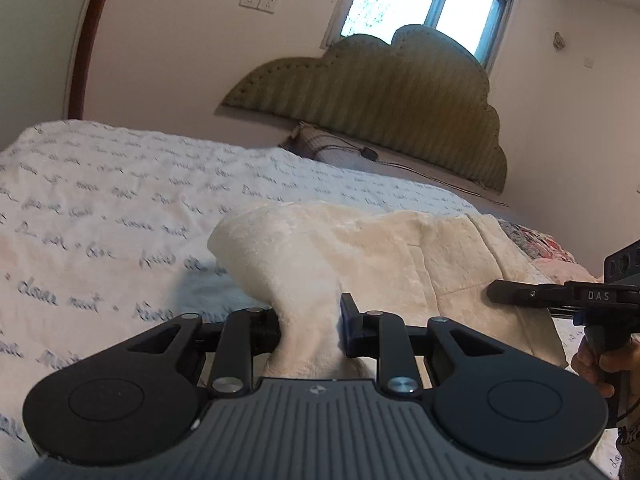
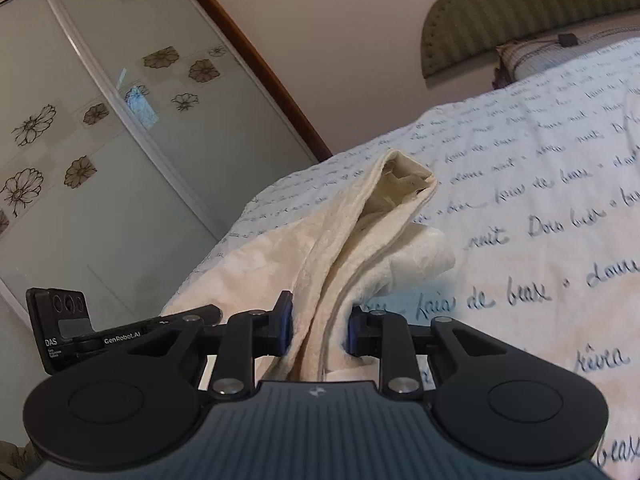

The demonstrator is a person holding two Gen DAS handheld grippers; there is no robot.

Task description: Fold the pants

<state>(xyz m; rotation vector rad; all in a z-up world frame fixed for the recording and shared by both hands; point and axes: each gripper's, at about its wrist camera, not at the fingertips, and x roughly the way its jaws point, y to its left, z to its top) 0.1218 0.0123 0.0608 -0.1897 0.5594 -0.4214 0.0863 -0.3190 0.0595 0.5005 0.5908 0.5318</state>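
Cream fleece pants (image 1: 360,256) lie on a bed with a white script-print cover. My left gripper (image 1: 308,328) is shut on a bunched fold of the pants and holds it just above the bed. My right gripper (image 2: 320,328) is shut on another gathered edge of the pants (image 2: 360,232), whose open hem points away toward the far bed edge. In the left wrist view the right gripper (image 1: 496,292) shows at the right edge with the hand on its handle. In the right wrist view the left gripper's body (image 2: 120,336) shows at the lower left.
The bed cover (image 1: 100,208) spreads wide to the left. A green padded headboard (image 1: 380,108) and a pillow (image 1: 320,148) stand at the far end. A sliding wardrobe door (image 2: 100,140) with flower prints stands beyond the bed's edge. A patterned quilt (image 1: 536,244) lies at right.
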